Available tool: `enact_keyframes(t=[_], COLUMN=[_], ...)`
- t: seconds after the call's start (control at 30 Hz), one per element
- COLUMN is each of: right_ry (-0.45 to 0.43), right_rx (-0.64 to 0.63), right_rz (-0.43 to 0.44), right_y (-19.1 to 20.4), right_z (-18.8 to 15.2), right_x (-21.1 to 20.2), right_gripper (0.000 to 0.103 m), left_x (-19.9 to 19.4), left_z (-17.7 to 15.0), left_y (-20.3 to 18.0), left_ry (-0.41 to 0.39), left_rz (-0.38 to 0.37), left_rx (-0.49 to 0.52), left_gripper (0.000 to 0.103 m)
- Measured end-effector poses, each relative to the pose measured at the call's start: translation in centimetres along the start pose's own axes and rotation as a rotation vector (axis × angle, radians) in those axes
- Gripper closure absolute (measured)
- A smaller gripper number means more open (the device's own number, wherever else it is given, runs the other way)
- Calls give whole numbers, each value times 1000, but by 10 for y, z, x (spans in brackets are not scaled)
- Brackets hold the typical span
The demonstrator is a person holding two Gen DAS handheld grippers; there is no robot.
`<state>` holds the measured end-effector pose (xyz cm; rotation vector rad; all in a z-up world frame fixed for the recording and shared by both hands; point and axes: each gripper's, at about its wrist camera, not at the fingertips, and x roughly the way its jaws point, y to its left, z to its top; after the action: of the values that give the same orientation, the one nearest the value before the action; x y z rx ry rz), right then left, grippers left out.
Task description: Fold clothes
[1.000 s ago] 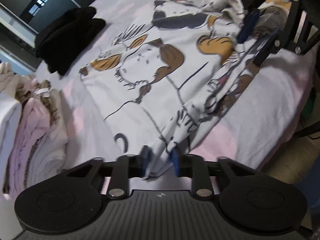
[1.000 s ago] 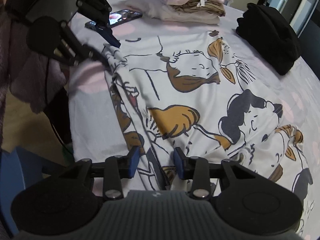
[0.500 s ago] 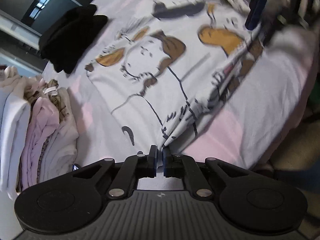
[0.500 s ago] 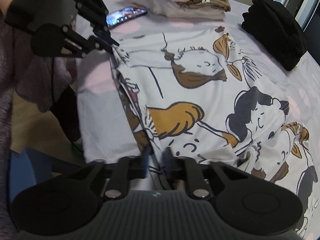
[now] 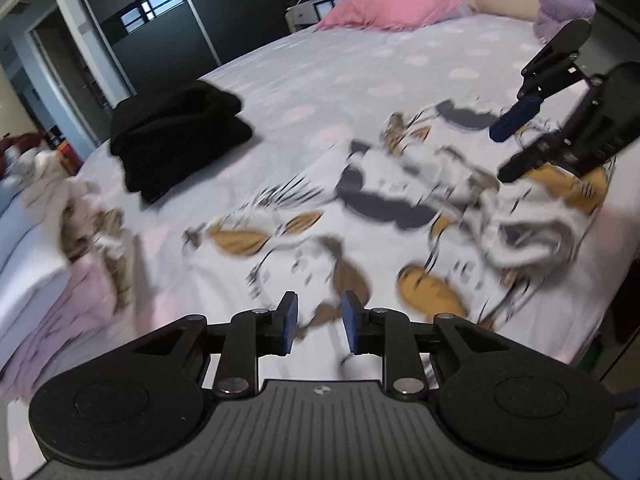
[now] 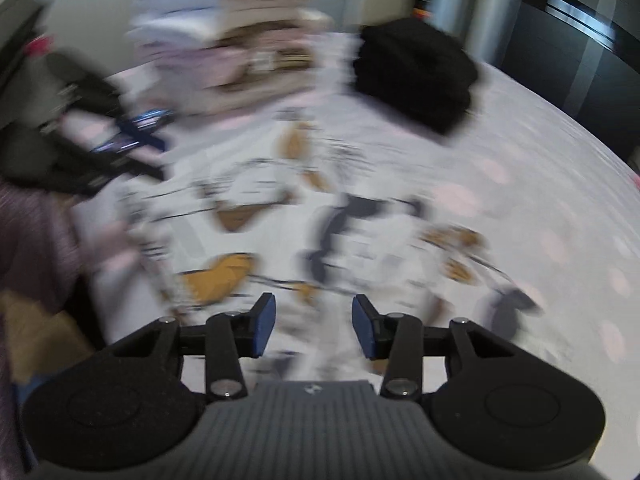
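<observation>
A white garment with a brown and black cartoon print (image 5: pixel 360 220) lies spread on the bed, bunched at its right end. My left gripper (image 5: pixel 319 322) hovers over its near edge. Its jaws are opening and its blue pads touch no cloth. My right gripper (image 5: pixel 512 146) hangs over the bunched end. The right wrist view is badly blurred. There the right gripper (image 6: pixel 314 324) stands above the garment (image 6: pixel 260 200) with its jaws opening; the cloth shows in the gap but the pads are not pressing on it. The left gripper (image 6: pixel 156 156) is at the left.
A folded black pile (image 5: pixel 180 140) sits further back on the bed (image 5: pixel 400 72). A stack of folded pale and pink clothes (image 5: pixel 52 264) stands at the left. A pink pillow (image 5: pixel 396 4) lies at the head. The bed edge drops off at the right. A person's sleeve (image 6: pixel 32 240) is near.
Both grippers were closed on the garment's edge half a second ago. They have let go, opened and risen, and the garment now lies on the bed.
</observation>
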<state>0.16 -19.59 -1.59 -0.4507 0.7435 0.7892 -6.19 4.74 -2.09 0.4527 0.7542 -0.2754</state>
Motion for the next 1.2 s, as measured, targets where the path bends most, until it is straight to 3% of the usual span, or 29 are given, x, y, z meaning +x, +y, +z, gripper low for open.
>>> enact_keyframes(t=[0.23,0.47,0.7,0.9,1.07,1.13,1.2], right_ry=[108,144,89,90,68,61,60], right_rx=[276,502,776,873,874,870,856], right_rz=[-192,-284,-246,-172,-152,-130,-98], right_y=[-69,-116,-155,-167,-172,-172,-171], right_z=[-36,-82,-123,-140,-138,-135,-131], right_x=[-4,-19,-32,-19,-6,-1,5], right_gripper=[53,51,50,50,50,60,83], left_x=[31,59,75,85,94,96,98], left_z=[29,38,52,59,58,57,57], left_y=[-12,-16,-17,-24,-25,-25,-25], left_ry=[-3,49,70,87,109,118,123], left_rz=[-89,-113,-137,-142,-143,-144,-145], left_rx=[-97,-139,-185,-174,-177,-182,-186], left_gripper=[81,81,81,81,81,81,81])
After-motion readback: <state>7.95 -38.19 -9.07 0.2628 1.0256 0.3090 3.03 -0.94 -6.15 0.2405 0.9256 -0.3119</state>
